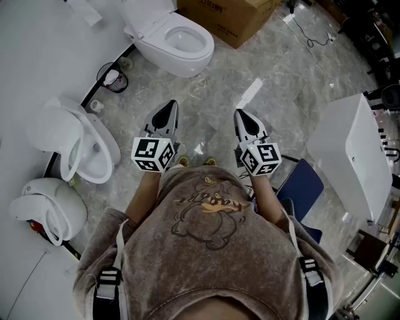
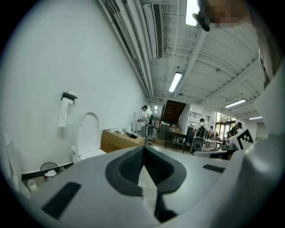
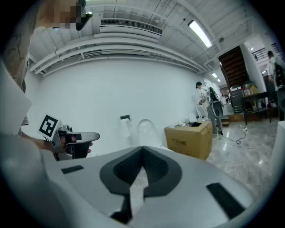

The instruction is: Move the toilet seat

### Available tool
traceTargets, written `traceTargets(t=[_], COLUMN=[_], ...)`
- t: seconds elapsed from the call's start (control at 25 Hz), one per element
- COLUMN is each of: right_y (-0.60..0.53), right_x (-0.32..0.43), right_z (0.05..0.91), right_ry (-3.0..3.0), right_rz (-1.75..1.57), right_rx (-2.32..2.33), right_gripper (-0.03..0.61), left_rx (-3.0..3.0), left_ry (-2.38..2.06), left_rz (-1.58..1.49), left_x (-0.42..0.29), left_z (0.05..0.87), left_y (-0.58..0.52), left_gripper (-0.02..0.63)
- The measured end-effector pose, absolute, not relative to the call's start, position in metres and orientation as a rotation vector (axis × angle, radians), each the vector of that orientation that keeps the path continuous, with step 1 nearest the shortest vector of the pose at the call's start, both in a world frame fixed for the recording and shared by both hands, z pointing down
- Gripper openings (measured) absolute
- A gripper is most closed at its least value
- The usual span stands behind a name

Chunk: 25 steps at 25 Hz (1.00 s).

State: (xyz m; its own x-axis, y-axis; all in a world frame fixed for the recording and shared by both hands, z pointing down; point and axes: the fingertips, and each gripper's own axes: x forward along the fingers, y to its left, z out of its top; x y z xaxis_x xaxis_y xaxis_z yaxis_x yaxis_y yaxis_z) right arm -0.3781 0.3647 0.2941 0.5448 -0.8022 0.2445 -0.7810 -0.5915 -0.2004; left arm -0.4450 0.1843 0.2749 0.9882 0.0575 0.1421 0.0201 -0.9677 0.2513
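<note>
A white toilet [image 1: 175,40] stands on the marble floor ahead of me, by the wall, its bowl open and its seat and lid [image 2: 89,129] raised upright. In the right gripper view that toilet [image 3: 149,131] shows beyond the jaws. My left gripper [image 1: 167,112] and right gripper [image 1: 244,119] are held side by side at waist height, well short of the toilet, pointing towards it. Both have their jaws shut with nothing between them. The left gripper [image 2: 143,149] and the right gripper [image 3: 142,149] show closed dark pads in their own views.
Two more white toilets [image 1: 81,147] [image 1: 47,209] stand along the wall at my left. A wire waste bin [image 1: 112,78] sits beside the far toilet, a cardboard box [image 1: 231,19] behind it. A white cabinet [image 1: 353,156] and a blue seat [image 1: 303,184] are at my right. People stand in the background.
</note>
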Motion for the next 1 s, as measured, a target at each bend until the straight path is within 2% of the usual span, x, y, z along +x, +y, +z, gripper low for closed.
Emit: traceTargets(t=[0.68, 1.0], right_y=[0.333, 0.322], right_x=[-0.371, -0.353], right_z=[0.328, 0.335], right_ry=[1.226, 1.160], right_rz=[-0.521, -0.548], right_rx=[-2.731, -2.718], right_gripper=[-0.006, -0.003], left_rx=[2.887, 2.880], left_ry=[0.240, 0.308], left_rz=[0.249, 0.299], left_x=[-0.424, -0.388], left_z=[0.297, 0.304], left_y=[0.151, 0.140], left_gripper=[0.009, 0.009])
